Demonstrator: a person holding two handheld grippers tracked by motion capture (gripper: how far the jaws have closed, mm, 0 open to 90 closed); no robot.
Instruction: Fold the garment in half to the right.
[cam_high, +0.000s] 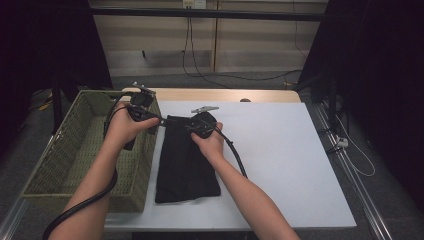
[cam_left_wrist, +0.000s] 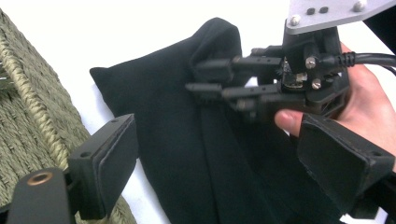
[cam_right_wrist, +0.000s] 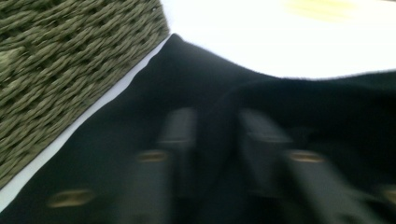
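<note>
A black cloth (cam_high: 186, 160), folded into a long strip, lies on the white table (cam_high: 280, 150) just beside a woven green basket (cam_high: 65, 150), its upper end near the basket's far corner. The right gripper (cam_high: 192, 125) sits at that upper end, and the left gripper view shows its fingers (cam_left_wrist: 210, 70) narrowed around a raised ridge of the fabric; in the right gripper view the same fold stands between the two blurred fingers (cam_right_wrist: 180, 135). No earlier picture is given, so nothing more can be said of their travel; the pads appear to pinch the fold. The left gripper (cam_high: 150, 120) hovers over the basket's rim next to the cloth's top edge, its fingers (cam_left_wrist: 105, 161) spread wide with nothing between them, the cloth lying beneath and beyond them.
</note>
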